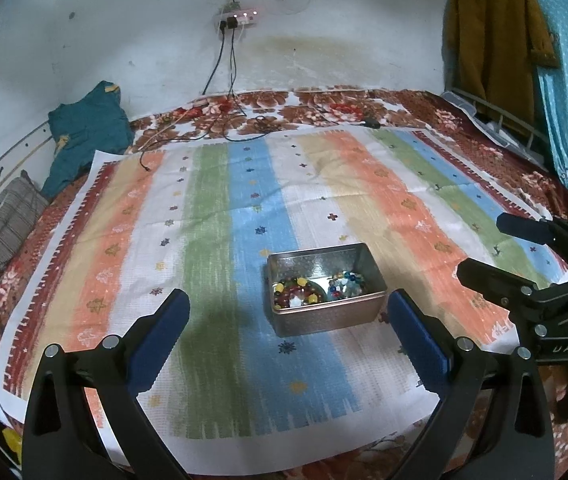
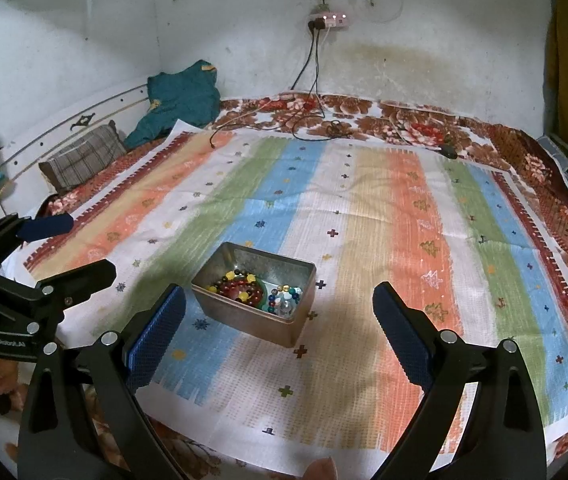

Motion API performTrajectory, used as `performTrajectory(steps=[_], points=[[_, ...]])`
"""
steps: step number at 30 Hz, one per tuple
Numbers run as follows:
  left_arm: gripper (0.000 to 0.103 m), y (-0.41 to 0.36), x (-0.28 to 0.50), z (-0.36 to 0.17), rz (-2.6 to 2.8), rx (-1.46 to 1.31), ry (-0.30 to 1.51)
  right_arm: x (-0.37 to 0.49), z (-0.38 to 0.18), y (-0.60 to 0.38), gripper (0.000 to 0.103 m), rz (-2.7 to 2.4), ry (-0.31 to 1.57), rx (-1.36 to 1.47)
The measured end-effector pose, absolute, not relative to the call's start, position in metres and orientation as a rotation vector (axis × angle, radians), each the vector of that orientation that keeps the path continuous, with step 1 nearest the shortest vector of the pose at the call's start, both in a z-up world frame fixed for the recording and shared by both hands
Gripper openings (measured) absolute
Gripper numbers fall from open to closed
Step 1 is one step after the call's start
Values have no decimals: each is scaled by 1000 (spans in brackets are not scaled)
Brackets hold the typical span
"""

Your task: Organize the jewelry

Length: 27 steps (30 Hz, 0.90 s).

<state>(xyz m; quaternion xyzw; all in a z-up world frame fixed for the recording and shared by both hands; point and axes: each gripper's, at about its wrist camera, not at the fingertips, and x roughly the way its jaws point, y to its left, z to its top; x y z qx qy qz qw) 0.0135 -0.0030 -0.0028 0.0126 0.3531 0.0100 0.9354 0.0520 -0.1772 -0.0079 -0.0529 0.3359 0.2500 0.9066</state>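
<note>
A rectangular metal tin [image 1: 325,314] stands on the striped cloth [image 1: 212,240]; it also shows in the right wrist view [image 2: 256,320]. Inside lie a dark red and yellow bead bracelet [image 1: 295,292] [image 2: 240,286] and a blue and multicoloured bead bracelet [image 1: 347,283] [image 2: 284,298]. My left gripper [image 1: 288,320] is open and empty, just in front of the tin. My right gripper [image 2: 280,312] is open and empty, near the tin's front right. Each gripper shows in the other's view: the right one [image 1: 483,248], the left one [image 2: 80,244].
The striped cloth covers a floral bedspread [image 1: 323,108]. A teal garment [image 1: 88,132] and a checked pillow [image 1: 4,228] lie at the far left. Black cables [image 1: 244,120] trail from a wall power strip [image 1: 238,18]. Hanging clothes [image 1: 495,40] and a metal rail stand at the right.
</note>
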Motion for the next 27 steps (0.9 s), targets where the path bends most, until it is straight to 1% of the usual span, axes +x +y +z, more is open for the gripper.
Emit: performTrajectory(steps=[27], points=[[97, -1, 13, 4, -2, 14, 715, 52, -10, -177, 96, 516, 695, -110]])
